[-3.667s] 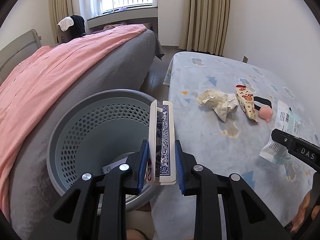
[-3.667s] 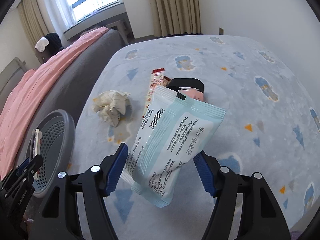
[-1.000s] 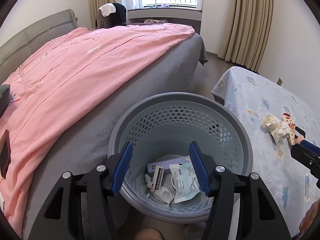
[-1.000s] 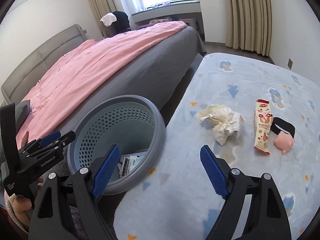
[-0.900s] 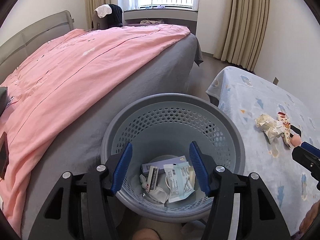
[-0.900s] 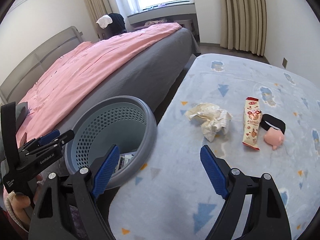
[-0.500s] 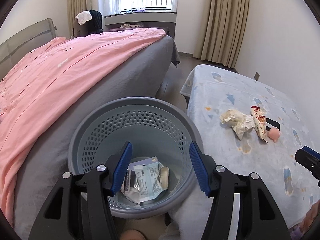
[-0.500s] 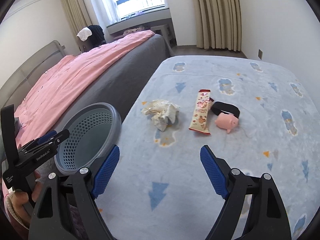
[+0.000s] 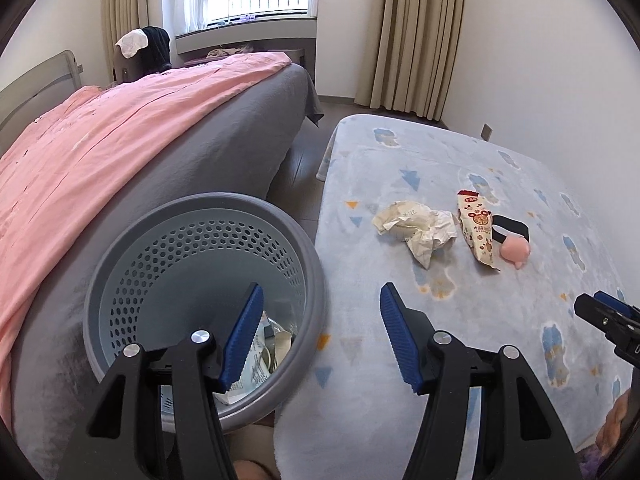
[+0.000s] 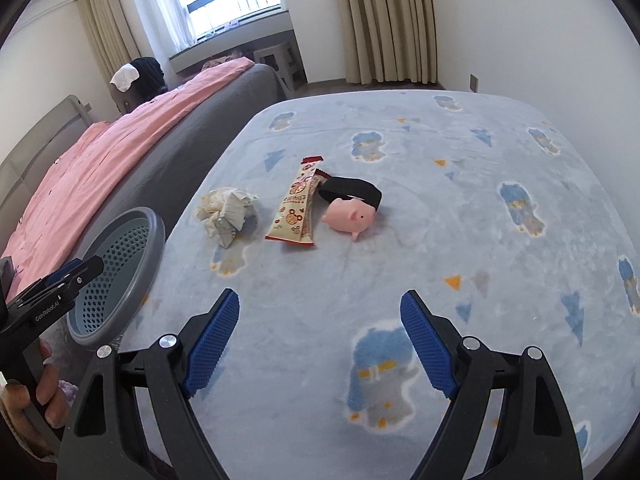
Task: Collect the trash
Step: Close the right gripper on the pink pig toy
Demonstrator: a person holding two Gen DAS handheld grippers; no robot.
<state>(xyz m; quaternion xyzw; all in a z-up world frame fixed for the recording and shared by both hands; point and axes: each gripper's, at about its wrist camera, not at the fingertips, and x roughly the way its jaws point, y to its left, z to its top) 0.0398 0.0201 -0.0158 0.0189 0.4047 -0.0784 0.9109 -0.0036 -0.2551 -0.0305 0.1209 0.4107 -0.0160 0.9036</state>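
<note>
Since prior frames: card box and pale-blue packet have left your jaws and lie in the basket; both views have swung off the basket toward the blanket-covered surface.

Left wrist view: left gripper (image 9: 320,330) empty, jaws parted approx. halfway, nothing between the pads. It hangs over the basket (image 9: 316,280) rim, where basket meets surface (image 9: 440,152). Discarded packets visible at basket bottom. Crumpled paper (image 9: 416,228) and snack wrapper (image 9: 478,230) lie well ahead on the surface, apart from each other.

Right wrist view: right gripper (image 10: 320,340) empty, jaws released and spread wide, above bare blanket. Crumpled paper (image 10: 226,216), snack wrapper (image 10: 298,210) and pink pig toy (image 10: 352,214) sit ahead; the toy rests on a black band (image 10: 354,190), just beside the wrapper.

Step in hand, my judgement: reach for next trash item. Rec.: left takes the paper, right takes the wrapper. Come down square over each, pads either side of the wrapper's narrow width. Keep clear of the pig toy; prob. not trash.

Count: trash still on surface, 2 (1 paper, 1 wrapper). Toy, 1. Band, 1. Basket, 1. Items inside basket: several, exact no. cannot tell.
</note>
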